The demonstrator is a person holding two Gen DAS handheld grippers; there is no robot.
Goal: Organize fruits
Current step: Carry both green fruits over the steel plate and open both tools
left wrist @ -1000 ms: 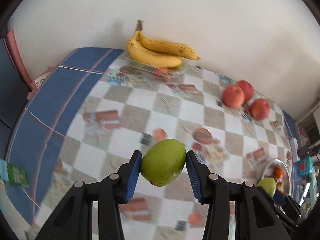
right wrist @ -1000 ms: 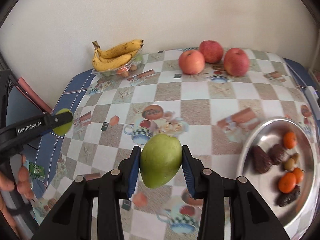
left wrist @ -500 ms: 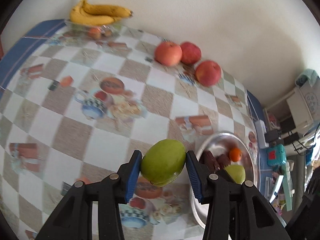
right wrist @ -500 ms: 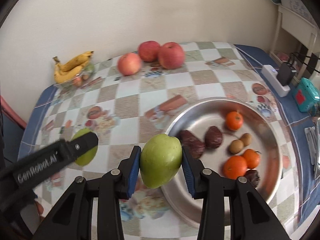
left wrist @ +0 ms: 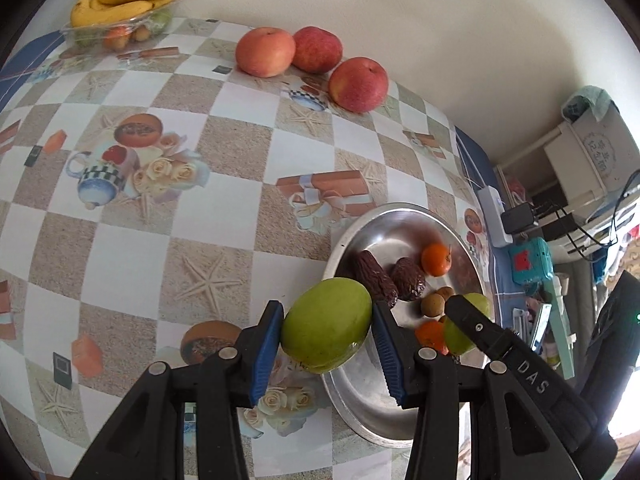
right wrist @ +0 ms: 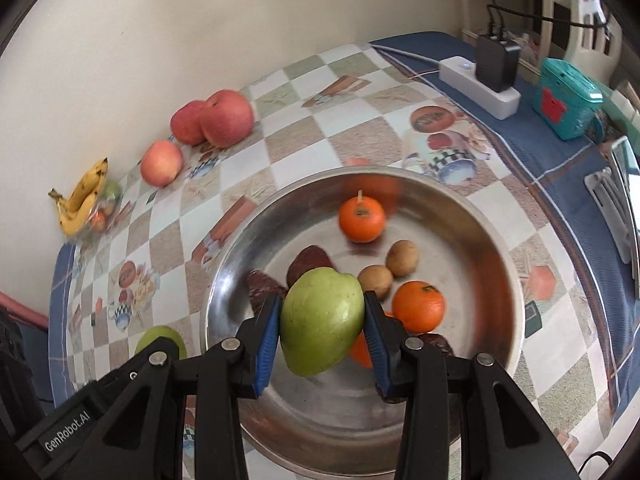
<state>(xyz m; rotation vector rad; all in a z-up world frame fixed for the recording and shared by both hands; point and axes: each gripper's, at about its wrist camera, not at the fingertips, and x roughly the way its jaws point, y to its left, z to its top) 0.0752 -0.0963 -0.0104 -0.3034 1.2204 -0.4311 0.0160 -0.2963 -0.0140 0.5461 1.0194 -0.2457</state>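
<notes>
Two grippers are each clamping a green fruit. The left gripper [left wrist: 326, 330] is squeezing its green mango [left wrist: 326, 323] over the near-left rim of the metal bowl [left wrist: 360, 400]; the right gripper [right wrist: 322, 322] is holding the second green mango [right wrist: 322, 320] above the bowl's tangerines [right wrist: 418, 306] and dates [right wrist: 308, 260].

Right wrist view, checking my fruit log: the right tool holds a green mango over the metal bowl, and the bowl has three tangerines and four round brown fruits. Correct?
Not quite. The right wrist view shows only two round brown fruits in the metal bowl, not four. The rest stands: the right tool holds a green mango over the bowl, which has three tangerines.
</notes>
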